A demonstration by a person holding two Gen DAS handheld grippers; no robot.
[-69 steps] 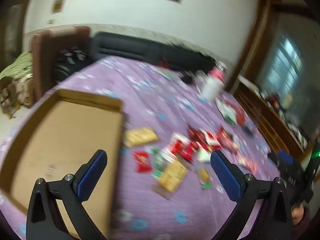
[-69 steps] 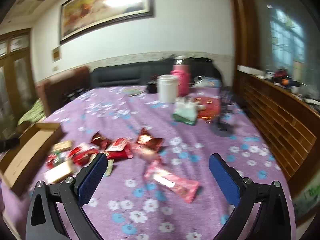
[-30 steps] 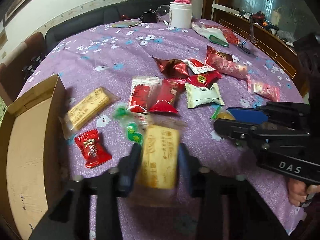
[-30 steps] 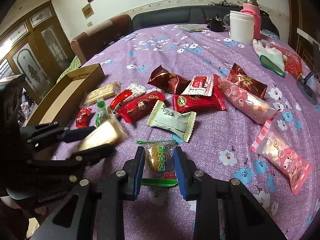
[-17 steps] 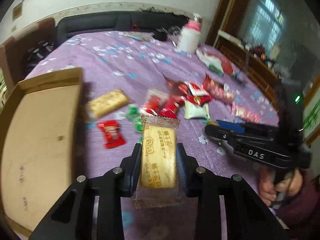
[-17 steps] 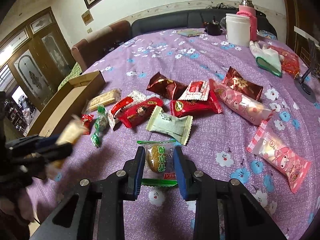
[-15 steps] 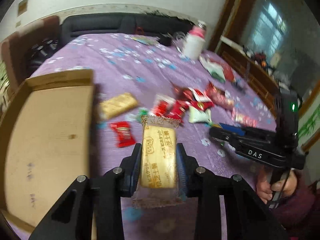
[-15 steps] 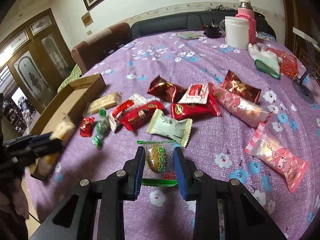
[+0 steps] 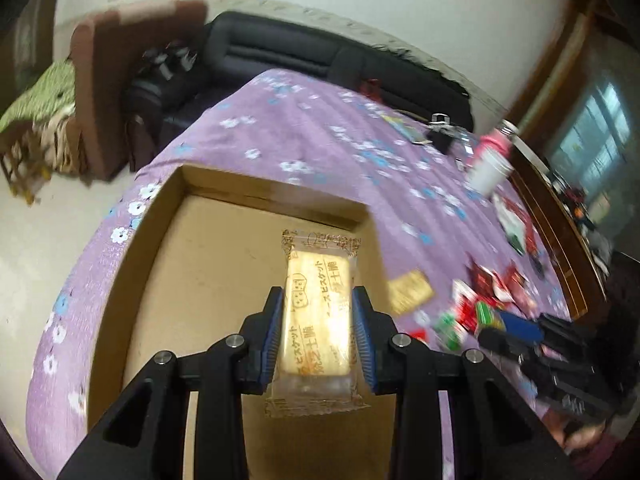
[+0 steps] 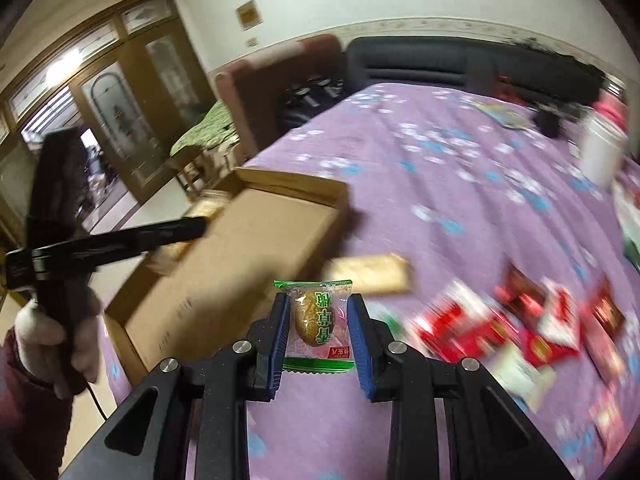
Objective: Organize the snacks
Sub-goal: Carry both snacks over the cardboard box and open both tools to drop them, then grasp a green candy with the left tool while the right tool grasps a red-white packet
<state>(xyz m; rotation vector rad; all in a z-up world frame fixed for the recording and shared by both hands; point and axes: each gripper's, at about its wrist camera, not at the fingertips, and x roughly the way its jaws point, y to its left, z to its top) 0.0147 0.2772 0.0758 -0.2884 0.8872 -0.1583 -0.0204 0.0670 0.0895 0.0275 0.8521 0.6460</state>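
Note:
My left gripper [image 9: 318, 300] is shut on a yellow biscuit pack [image 9: 318, 312] and holds it above the open cardboard box [image 9: 160, 248]. From the right wrist view the left gripper [image 10: 188, 228] reaches over the box [image 10: 240, 264]. My right gripper [image 10: 318, 312] is shut on a small green-edged pastry pack [image 10: 316, 316], above the purple flowered tablecloth [image 10: 440, 184] just right of the box. A pile of red snack packs [image 10: 520, 328] lies to the right, blurred, and also shows in the left wrist view [image 9: 480, 300].
A second yellow biscuit pack [image 10: 368, 270] lies beside the box, also seen in the left wrist view [image 9: 410, 292]. A white jar [image 10: 600, 156] and pink bottle [image 9: 496, 144] stand at the far side. A sofa [image 9: 320, 56] and chair [image 9: 104, 80] stand beyond the table edge.
Both grippers have swung left toward the box. The left one now holds the biscuit pack over the box interior; the right one carries the pastry pack near the box's right wall.

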